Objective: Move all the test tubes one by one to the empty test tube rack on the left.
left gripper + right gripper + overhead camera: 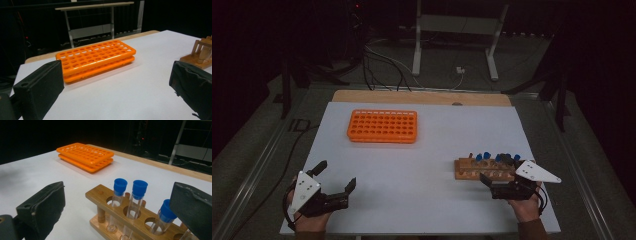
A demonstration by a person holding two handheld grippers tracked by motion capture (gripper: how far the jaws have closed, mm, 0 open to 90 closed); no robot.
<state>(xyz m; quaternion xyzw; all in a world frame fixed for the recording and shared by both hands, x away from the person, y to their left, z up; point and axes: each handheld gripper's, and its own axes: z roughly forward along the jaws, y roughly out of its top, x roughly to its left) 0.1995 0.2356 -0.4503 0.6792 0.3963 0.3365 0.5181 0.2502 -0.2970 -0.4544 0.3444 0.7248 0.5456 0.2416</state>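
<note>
Right gripper (120, 207) is hovering spread over the wooden rack (130, 220), lining up on a blue-capped tube (117, 200); left gripper (334, 185) is idling spread, empty; next: closing squarely on one tube, lifting toward the orange rack (382, 126).

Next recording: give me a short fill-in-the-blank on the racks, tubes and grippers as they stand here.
1. The tubes standing in the wooden rack have caps coloured ____.
2. The rack farther back on the white table is coloured ____.
3. The right gripper hovers by the ____ rack, jaws open and holding nothing.
4. The holes of the plastic rack hold ____ tubes, and the left gripper is open.

Missing words: blue; orange; wooden; no
</note>
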